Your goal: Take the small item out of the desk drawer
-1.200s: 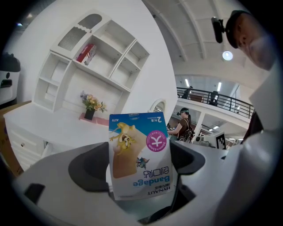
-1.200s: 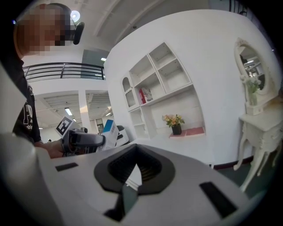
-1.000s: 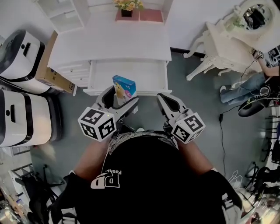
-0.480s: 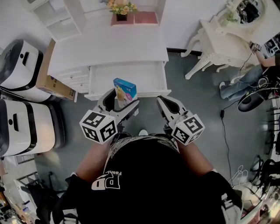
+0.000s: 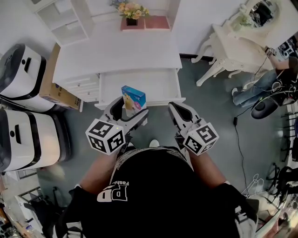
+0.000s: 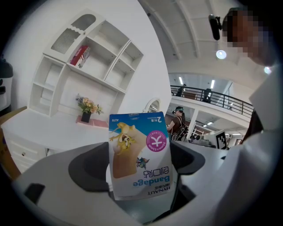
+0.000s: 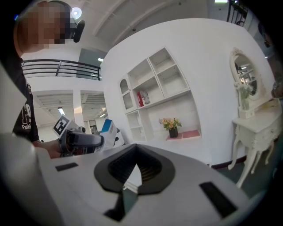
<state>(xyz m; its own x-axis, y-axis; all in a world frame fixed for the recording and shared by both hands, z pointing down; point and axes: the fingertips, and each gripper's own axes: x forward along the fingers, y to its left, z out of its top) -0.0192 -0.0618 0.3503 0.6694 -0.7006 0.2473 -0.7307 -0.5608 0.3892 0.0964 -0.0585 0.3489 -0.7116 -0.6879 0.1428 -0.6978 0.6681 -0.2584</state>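
A small blue and white bandage box stands upright between the jaws of my left gripper, which is shut on it. It hangs over the front edge of the open white desk drawer. The drawer's inside looks bare where it shows. My right gripper is beside the left one, just in front of the drawer, its jaws shut with nothing in them. The right gripper view also catches the left gripper with the box.
The white desk carries a flower pot and a pink pad at its back. Two white appliances and a cardboard box stand to the left. To the right are a white dressing table, a seated person and floor cables.
Both grippers hold almost the same pose. The box stays gripped in the left one; the head view has shifted slightly.
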